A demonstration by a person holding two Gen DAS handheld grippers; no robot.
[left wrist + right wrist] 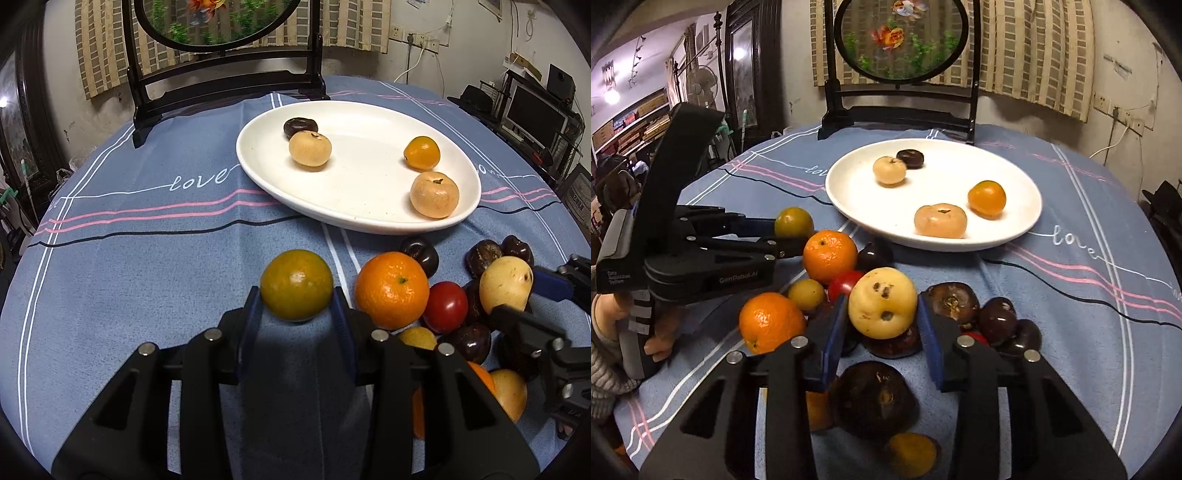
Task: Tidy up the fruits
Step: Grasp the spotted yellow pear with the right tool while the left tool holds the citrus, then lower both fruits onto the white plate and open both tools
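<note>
My left gripper point(297, 295) is clamped on a greenish citrus point(296, 290), my right gripper point(882, 317) on a pale yellow fruit point(882, 302) atop the pile; the plate point(849, 206) lies at twelve o'clock. Round skins could slip, and lifting may roll neighbours off the worktop point(1071, 295)

White oval plate point(258, 173) on blue cloth, holding four fruits: dark chestnut-like one point(300, 126) touching a tan round one point(310, 148), small orange one point(422, 152), second tan one point(434, 194) near the front rim. Greenish-yellow citrus point(296, 290) apart from the pile, clamped at its sides. Beside it a heap: orange mandarin point(392, 290), red tomato point(445, 306), dark fruits point(955, 302), pale yellow pear-like fruit point(882, 302) on top, pinched between blue pads.
</note>
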